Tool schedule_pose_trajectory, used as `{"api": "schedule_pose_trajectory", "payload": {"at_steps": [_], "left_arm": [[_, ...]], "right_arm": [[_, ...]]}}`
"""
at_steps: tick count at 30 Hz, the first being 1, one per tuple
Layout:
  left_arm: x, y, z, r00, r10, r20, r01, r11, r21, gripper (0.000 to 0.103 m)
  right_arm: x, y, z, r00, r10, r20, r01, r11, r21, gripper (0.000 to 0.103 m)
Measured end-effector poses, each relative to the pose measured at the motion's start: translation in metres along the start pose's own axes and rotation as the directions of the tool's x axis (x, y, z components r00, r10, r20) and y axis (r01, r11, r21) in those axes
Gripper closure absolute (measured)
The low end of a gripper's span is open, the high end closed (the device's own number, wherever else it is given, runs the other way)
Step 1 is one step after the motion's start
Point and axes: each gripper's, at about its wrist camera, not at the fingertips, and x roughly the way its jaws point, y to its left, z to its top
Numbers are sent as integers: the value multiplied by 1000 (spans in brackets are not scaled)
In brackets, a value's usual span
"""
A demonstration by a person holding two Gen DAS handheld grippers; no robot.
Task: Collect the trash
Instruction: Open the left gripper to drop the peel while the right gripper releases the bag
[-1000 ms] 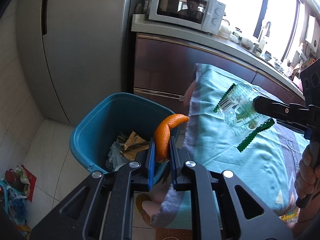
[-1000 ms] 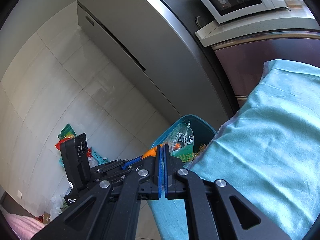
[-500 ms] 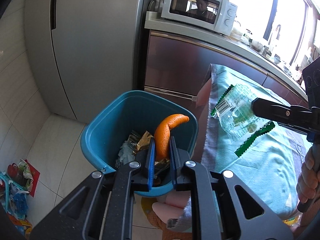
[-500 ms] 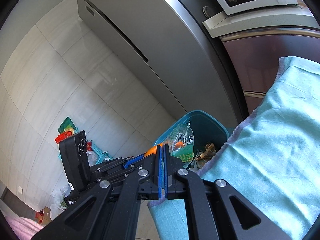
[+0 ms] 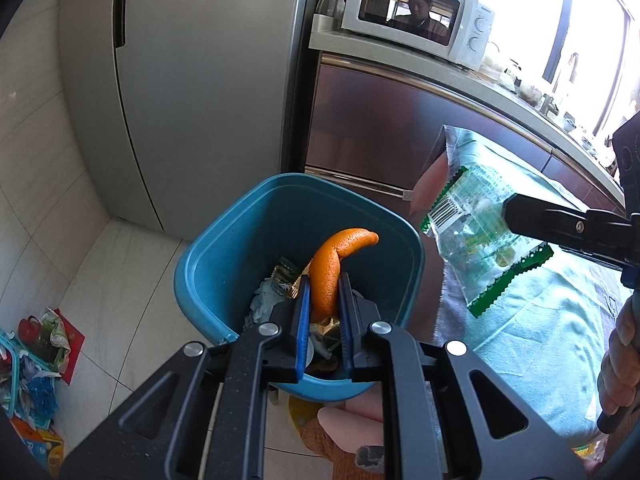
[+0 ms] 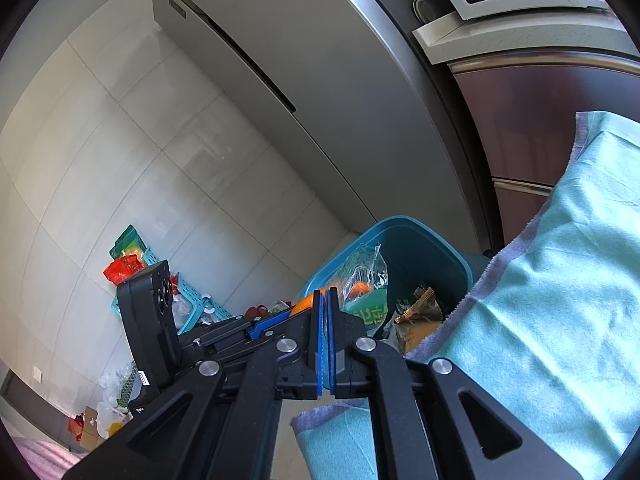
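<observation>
Orange peel (image 5: 330, 270) is pinched upright between the narrow jaws of the left gripper (image 5: 325, 308), directly above the open teal bin (image 5: 208, 264), whose bottom holds crumpled wrappers (image 5: 286, 280). To that gripper's right, the right gripper (image 6: 325, 334) has its jaws pressed together on a clear green-edged plastic bag (image 5: 476, 232), held just beside the bin's rim, over the teal cloth (image 5: 532, 328).

We are seeing the teal bin (image 5: 224, 248) gaping open upward, its upper half free above the trash pile (image 5: 280, 292). The clothed table edge (image 5: 448, 304) is crowding its right rim, the refrigerator (image 5: 208, 80) standing behind.
</observation>
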Motion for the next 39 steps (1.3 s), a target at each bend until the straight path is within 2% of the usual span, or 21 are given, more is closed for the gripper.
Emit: {"api": "schedule_pose_trajectory", "payload": {"at_steps": [39], "left_arm": [[19, 8, -6, 998, 54, -27, -55, 998, -11, 89]], "right_arm": [[46, -5, 2, 996, -36, -80, 37, 999, 13, 102]]}}
